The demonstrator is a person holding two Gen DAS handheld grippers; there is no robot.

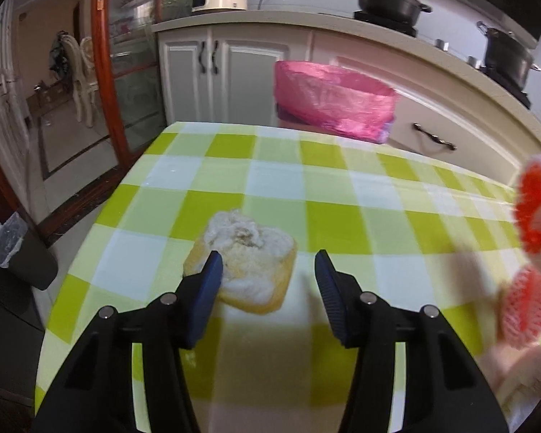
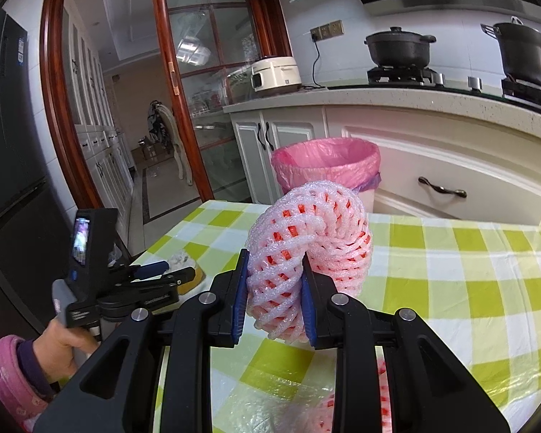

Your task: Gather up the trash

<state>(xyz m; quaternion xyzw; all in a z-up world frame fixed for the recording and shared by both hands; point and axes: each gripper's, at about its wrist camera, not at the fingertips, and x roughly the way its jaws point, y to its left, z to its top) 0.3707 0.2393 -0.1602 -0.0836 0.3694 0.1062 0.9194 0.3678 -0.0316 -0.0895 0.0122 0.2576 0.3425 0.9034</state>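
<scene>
Nearest your lens, your right gripper [image 2: 275,288] has its jaws clenched on the pink foam fruit net [image 2: 308,243], lifted above the surface [image 2: 451,270] and folded over itself. Beyond the surface's far edge, straight ahead of that net, stands the pink-lined bin [image 2: 326,166]. Your left gripper [image 1: 268,270] stands released near the left edge; the yellow sponge-like scrap [image 1: 243,261] lies on the surface touching its left jaw, offset left of the gap.
</scene>
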